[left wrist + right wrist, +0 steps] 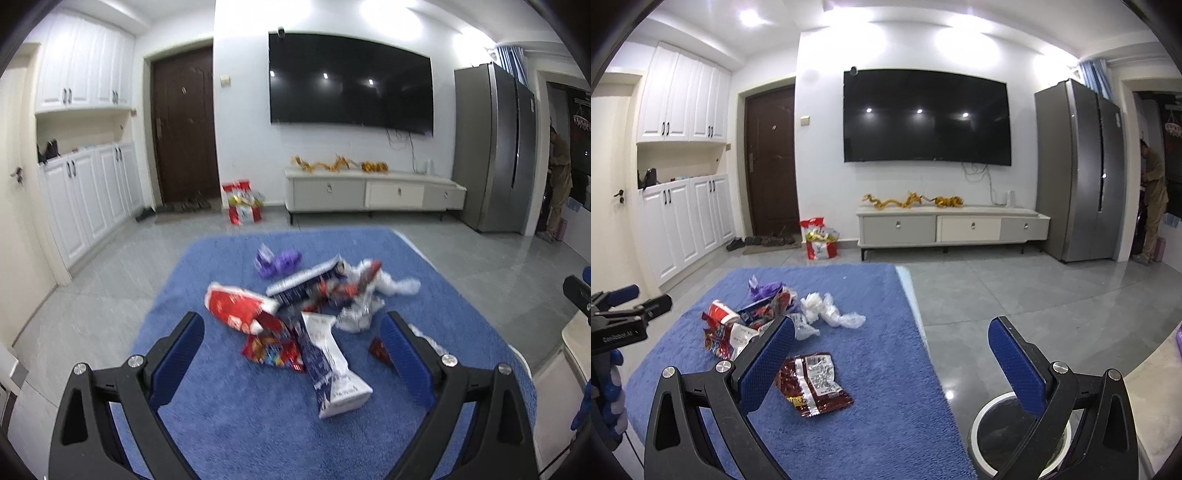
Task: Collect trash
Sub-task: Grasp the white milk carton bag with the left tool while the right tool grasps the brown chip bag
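Note:
A heap of snack wrappers (306, 306) lies on a blue-carpeted table (240, 424): a red bag (236, 302), a white-and-blue packet (328, 365), a purple wrapper (277, 260) and crumpled white plastic (395, 284). My left gripper (293, 330) is open and empty, hovering just before the heap. My right gripper (892, 341) is open and empty above the table's right edge. A dark red wrapper (812, 384) lies apart by its left finger (768, 365). A round bin (1019, 432) with a white rim stands on the floor under its right finger. The heap (750, 321) shows left in the right wrist view.
A grey tiled floor (1015, 295) surrounds the table. A TV cabinet (953, 225) and a wall TV stand at the back, a fridge (1078, 173) to the right, white cupboards (687, 221) to the left. A red bag (818, 243) sits by the door. A person (1154, 199) stands far right.

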Demonstrator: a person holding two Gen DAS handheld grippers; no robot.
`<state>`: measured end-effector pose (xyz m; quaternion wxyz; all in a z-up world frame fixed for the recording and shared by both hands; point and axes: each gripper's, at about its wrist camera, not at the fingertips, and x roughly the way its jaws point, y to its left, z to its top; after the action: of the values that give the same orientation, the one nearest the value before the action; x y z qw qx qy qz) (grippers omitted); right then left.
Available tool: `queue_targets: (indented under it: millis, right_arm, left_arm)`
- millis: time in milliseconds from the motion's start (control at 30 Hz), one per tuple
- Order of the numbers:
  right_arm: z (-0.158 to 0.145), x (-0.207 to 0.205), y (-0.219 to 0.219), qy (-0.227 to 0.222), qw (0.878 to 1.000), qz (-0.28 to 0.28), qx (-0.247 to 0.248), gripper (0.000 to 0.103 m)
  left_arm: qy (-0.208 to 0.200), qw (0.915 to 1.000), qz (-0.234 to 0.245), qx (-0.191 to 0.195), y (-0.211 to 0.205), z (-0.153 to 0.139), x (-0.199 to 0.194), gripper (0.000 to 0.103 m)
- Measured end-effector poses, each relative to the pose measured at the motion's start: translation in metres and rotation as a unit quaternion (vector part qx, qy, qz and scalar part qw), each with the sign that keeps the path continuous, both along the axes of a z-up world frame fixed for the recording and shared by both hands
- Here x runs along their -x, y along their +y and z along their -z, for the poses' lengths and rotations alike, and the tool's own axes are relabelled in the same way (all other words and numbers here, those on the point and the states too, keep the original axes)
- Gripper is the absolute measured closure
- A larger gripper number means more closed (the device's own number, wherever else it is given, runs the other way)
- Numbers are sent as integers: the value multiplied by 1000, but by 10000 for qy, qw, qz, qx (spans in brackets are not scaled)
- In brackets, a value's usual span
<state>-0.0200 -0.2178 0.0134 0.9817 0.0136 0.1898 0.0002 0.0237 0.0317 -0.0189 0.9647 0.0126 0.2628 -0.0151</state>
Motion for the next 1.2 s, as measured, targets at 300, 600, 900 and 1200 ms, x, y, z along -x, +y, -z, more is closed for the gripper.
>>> queue_targets:
  millis: [300, 600, 900, 1200]
  right_arm:
    - [41, -46, 13, 894, 9928, -784, -137, 4]
    - [92, -107, 32, 1876, 9690, -1547, -429, 22]
    - [123, -135, 57, 2474, 9435, -2158, -455, 25]
    - [135, -127, 83, 2589, 9345, -2417, 356, 23]
  left_arm:
    - [1238, 9914, 405, 160, -14, 65, -48, 7]
    - [2131, 9752, 516, 298, -18, 104, -94, 14]
    - [2454, 9669, 617, 324, -14, 127, -95, 35]
    - [2330, 9698, 639, 343, -7, 126, -87, 59]
